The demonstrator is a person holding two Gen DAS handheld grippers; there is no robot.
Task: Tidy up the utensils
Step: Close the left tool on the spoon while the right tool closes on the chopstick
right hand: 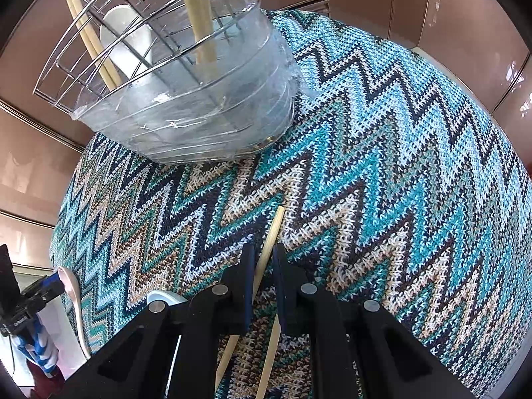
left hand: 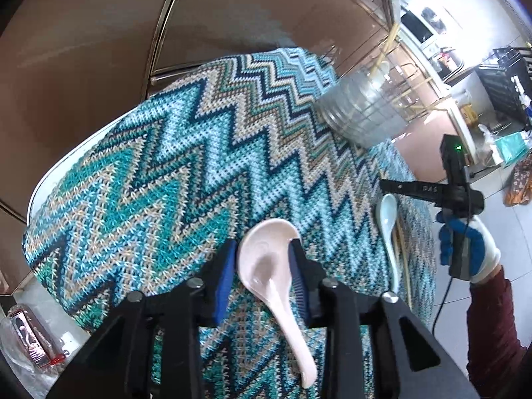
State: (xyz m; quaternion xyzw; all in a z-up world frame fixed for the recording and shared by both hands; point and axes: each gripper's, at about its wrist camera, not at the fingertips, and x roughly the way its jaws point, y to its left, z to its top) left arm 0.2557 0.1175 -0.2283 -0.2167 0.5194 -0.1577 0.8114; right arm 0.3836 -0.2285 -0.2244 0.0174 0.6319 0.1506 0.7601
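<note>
Left gripper [left hand: 264, 262] — its blue-padded black jaws have closed in on the bowl of a pale pink ceramic soup spoon [left hand: 271, 266], one pad against each side; the spoon's handle runs back toward the camera over the zigzag-patterned blue, teal and beige knitted cloth [left hand: 159, 173] that covers the table.

Right gripper [right hand: 264, 259] — jaws nearly together, clamped on a light wooden chopstick [right hand: 271, 236] whose squared tip juts out ahead of the fingers just above the cloth. A second wooden chopstick [right hand: 269, 359] lies beside it, under the gripper body.

In the left wrist view the right gripper appears at the table's far edge, carried by a hand in a white-and-blue glove [left hand: 468, 249] with a dark red sleeve [left hand: 492, 326]; just beside it a light blue ceramic soup spoon [left hand: 387, 219] lies on the cloth.

At the back of the table stands a round wire utensil rack with a clear plastic tray at its base [right hand: 199, 109]. It already holds upright wooden chopsticks [right hand: 199, 16] and a white ceramic spoon [right hand: 128, 40].
</note>
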